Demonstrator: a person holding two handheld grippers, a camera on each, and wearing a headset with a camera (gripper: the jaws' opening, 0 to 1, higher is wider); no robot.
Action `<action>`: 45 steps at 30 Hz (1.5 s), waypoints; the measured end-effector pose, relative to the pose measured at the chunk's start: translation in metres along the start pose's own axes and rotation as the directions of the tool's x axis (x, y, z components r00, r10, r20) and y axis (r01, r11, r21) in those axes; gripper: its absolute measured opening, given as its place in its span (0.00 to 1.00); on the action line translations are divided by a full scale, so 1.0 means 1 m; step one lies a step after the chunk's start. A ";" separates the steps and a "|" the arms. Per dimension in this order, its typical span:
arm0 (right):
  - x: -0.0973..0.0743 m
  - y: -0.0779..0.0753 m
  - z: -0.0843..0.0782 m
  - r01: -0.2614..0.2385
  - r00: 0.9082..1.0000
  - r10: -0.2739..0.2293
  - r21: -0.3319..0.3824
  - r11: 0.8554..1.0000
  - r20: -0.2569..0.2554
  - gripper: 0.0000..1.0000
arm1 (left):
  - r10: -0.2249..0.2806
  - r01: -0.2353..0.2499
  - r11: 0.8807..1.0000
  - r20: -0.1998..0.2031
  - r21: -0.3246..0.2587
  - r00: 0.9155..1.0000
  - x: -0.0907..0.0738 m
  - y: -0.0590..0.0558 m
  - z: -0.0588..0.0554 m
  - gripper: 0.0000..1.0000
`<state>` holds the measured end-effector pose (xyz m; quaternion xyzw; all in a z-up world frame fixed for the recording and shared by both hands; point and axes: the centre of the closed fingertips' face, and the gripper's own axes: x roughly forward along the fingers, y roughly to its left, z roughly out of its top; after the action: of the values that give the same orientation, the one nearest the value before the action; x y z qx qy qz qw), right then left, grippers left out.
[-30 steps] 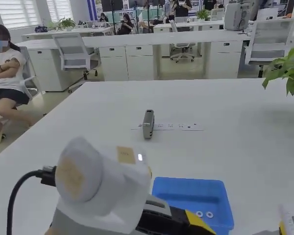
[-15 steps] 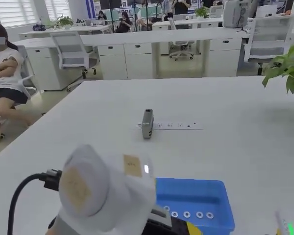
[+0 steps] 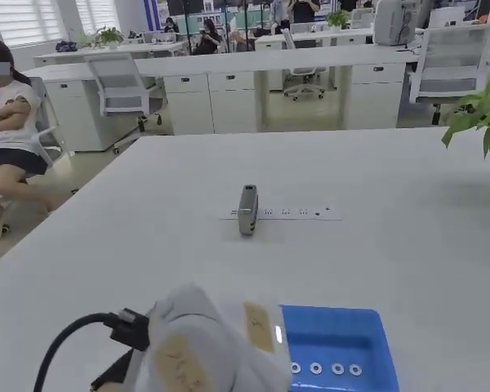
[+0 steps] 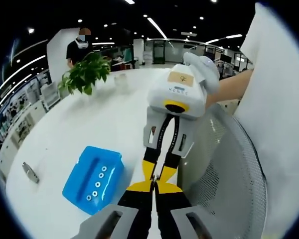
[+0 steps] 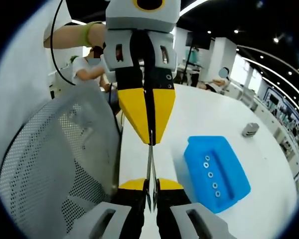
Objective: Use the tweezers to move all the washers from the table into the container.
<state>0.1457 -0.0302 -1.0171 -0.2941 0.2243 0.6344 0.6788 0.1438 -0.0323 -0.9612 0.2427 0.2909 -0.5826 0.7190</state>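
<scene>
The thin metal tweezers (image 5: 150,164) run between the two grippers, which face each other tip to tip. In the right gripper view my right gripper (image 5: 150,191) is shut on their near end, and my left gripper (image 5: 150,142) comes down from the top with its yellow fingers shut on the far end. The left gripper view has my left gripper (image 4: 154,189) at the bottom, meeting the right gripper (image 4: 157,173). A blue container (image 3: 343,327) (image 4: 79,174) (image 5: 229,164) holds a row of several washers (image 3: 327,368) (image 4: 95,184) (image 5: 212,177). A gripper's white-wrapped housing (image 3: 204,351) covers the container's left edge.
A white power strip (image 3: 286,212) with a grey block (image 3: 247,209) on it lies mid-table. A mesh chair back (image 4: 224,169) (image 5: 65,164) is close behind the grippers. A plant (image 3: 478,114) (image 4: 84,72) stands at the table's right. A person (image 3: 8,122) sits far left.
The white-wrapped gripper has dropped toward the bottom of the head view. It uncovered more of the container, so the full row of washers shows. The gripper at the lower right has left that view.
</scene>
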 end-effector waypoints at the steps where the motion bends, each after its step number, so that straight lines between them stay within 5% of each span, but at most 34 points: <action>1: 0.001 -0.001 -0.002 0.000 1.000 0.000 -0.005 1.000 -0.011 0.03 | 0.003 -0.003 1.000 -0.019 0.004 1.000 0.001 0.001 -0.004 0.00; 11: 0.012 -0.007 -0.017 -0.014 0.998 0.012 -0.034 0.999 -0.057 0.03 | -0.001 0.010 0.998 -0.152 0.056 0.988 0.016 0.009 -0.030 0.00; 26: 0.040 -0.012 -0.032 -0.044 0.996 0.041 -0.029 0.999 -0.079 0.03 | -0.030 0.047 0.997 -0.263 0.058 0.964 0.031 0.021 -0.065 0.00; 28: 0.044 -0.012 -0.033 -0.053 0.996 0.050 -0.029 0.998 -0.079 0.03 | -0.033 0.052 0.997 -0.301 0.054 0.953 0.033 0.023 -0.075 0.00; 37: 0.056 -0.010 -0.037 -0.087 0.993 0.084 -0.029 0.996 -0.085 0.03 | -0.060 0.074 0.997 -0.350 0.028 0.935 0.044 0.028 -0.099 0.00; 42: 0.062 -0.010 -0.037 -0.096 0.993 0.096 0.007 0.995 -0.069 0.03 | -0.061 0.089 0.995 -0.403 0.052 0.913 0.049 0.029 -0.114 0.00; 45: 0.063 -0.011 -0.036 -0.095 0.994 0.097 0.026 0.995 -0.054 0.03 | -0.067 0.091 0.995 -0.407 0.040 0.911 0.052 0.031 -0.118 0.00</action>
<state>0.1651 -0.0097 -1.0846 -0.2924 0.2640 0.6553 0.6445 0.1660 0.0192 -1.0817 0.3671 0.4261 -0.5565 0.6116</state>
